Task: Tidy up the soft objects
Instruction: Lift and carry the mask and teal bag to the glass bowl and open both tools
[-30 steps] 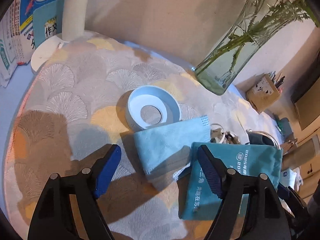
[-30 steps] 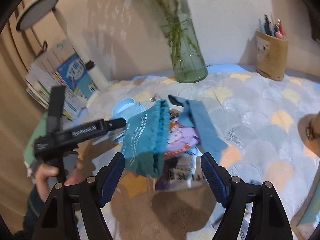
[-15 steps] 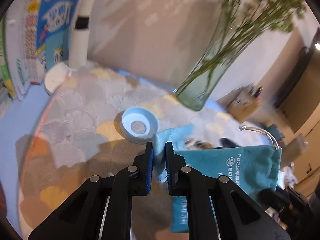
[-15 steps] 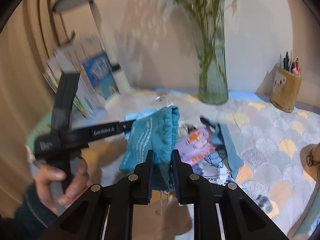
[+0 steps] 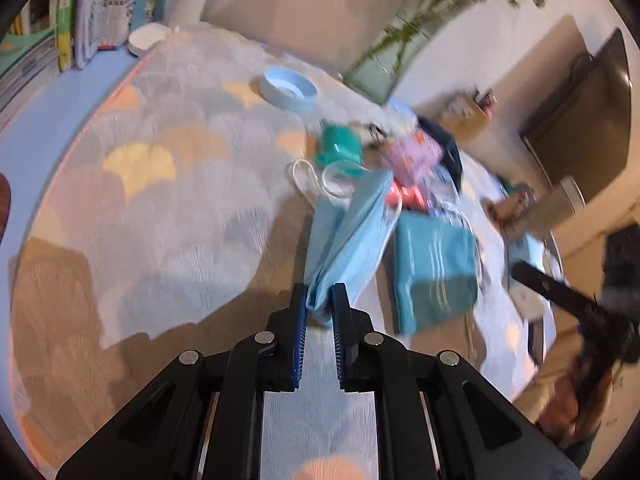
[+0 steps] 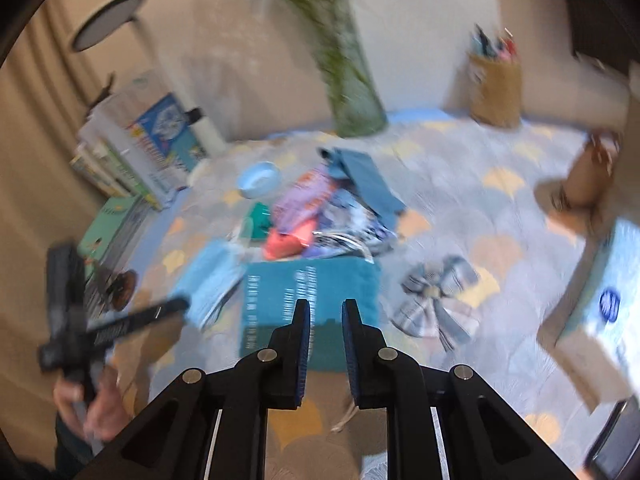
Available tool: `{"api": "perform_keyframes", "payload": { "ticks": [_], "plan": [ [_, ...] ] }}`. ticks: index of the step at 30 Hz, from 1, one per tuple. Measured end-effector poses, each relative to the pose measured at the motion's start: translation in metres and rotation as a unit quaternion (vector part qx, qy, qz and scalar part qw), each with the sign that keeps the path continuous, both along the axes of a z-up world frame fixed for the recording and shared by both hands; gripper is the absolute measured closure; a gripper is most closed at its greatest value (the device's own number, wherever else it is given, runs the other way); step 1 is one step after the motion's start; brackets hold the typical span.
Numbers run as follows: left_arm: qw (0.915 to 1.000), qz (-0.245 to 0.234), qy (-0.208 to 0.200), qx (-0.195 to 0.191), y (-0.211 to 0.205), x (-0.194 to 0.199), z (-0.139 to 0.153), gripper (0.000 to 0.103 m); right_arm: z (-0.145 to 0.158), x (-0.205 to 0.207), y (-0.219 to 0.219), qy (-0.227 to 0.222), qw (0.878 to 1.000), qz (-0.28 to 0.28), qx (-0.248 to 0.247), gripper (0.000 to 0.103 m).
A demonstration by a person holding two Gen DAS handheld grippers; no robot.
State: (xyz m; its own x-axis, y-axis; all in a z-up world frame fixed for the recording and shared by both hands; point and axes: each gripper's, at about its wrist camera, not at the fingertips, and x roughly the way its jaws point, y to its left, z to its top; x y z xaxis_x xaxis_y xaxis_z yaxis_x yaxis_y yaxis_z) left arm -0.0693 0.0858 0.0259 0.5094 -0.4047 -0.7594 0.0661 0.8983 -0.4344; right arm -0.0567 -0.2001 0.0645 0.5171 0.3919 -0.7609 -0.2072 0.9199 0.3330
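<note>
My left gripper is shut on a light blue face mask and holds it lifted over the patterned tablecloth. The mask also shows in the right wrist view. My right gripper is shut on the edge of a teal drawstring pouch, which hangs above the table; it also shows in the left wrist view. A heap of soft things lies behind: purple and red packets, a dark blue cloth, a green item.
A pale blue tape ring, a glass vase with stems, a pen holder, books and a lamp base stand at the back. A plaid bow and a tissue box lie right.
Both grippers went from open to shut a second ago. Since then each has lifted and pulled its item back from the heap, the mask to the left, the pouch beside it.
</note>
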Motion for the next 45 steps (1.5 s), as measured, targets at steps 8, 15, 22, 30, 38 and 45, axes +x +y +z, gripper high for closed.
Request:
{"api": "perform_keyframes", "payload": {
  "ticks": [8,15,22,30,38,45],
  "plan": [
    [0.9924,-0.008,-0.076,0.097,-0.001,0.006,0.029,0.020,-0.020,-0.016,0.008,0.034,0.998,-0.002,0.045,0.010],
    [0.9831,-0.069,-0.035,0.166,-0.030,0.061,-0.010,0.022,-0.036,0.003,0.025,0.023,1.000,-0.003,-0.018,0.010],
    [0.9731,-0.074,-0.061,0.209,-0.041,0.052,-0.014,0.059,-0.063,0.033,0.059,0.062,0.997,0.029,-0.039,0.002],
    [0.9808,-0.047,-0.068,0.176,-0.029,0.051,-0.014,0.079,-0.069,0.013,0.108,0.035,0.990,0.072,-0.117,0.000],
    [0.9870,-0.037,-0.064,0.143,-0.020,0.053,-0.014,0.080,-0.072,-0.002,0.125,0.014,0.985,0.073,-0.153,0.000],
    [0.9864,-0.029,-0.073,0.145,-0.023,0.042,-0.001,0.084,-0.058,-0.010,0.101,-0.001,0.995,0.057,-0.084,0.080]
  ]
}}
